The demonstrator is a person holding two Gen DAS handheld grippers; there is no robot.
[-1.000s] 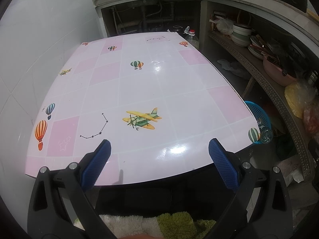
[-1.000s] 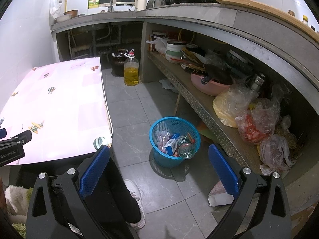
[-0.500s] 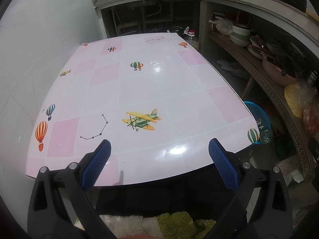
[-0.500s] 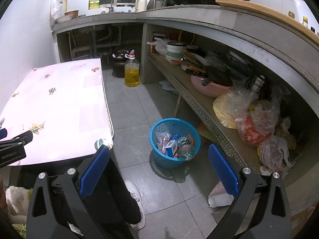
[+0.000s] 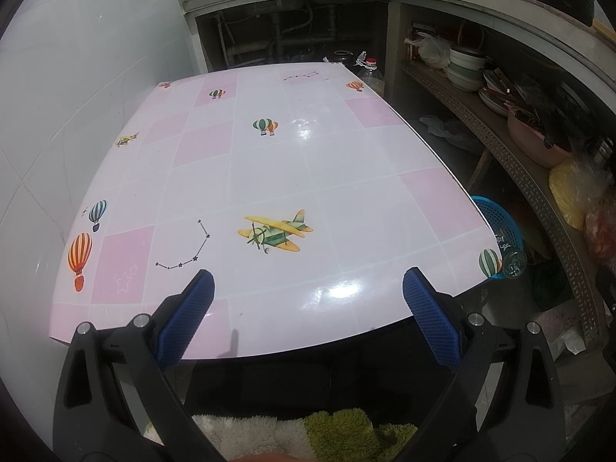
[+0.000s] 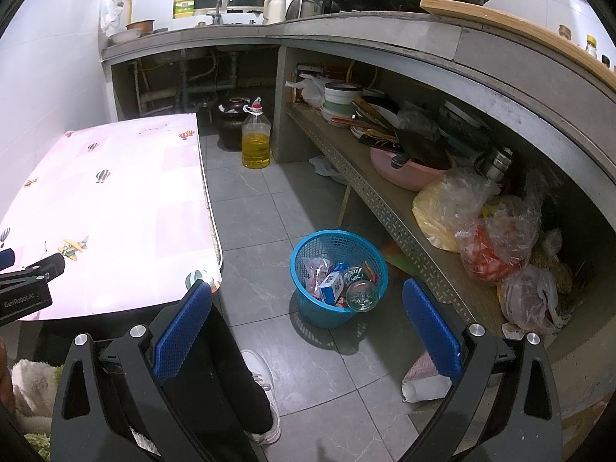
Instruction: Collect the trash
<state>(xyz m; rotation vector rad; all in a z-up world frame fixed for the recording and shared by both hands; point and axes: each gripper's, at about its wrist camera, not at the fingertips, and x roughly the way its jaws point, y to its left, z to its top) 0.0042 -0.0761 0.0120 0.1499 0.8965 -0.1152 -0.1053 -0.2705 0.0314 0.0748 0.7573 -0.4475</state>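
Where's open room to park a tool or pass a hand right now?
The table top shows only printed pictures from wall to floor-side edge. Floor tiles between table and oil bottle are bare. Crowded: the shelf, and the basket, full.

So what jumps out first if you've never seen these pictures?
The glossy pink table, printed with balloons and a little plane, fills the left view. In the right view, a blue basket full of trash stands on the grey floor beside it. Both the left gripper and the right gripper are open, holding nothing.
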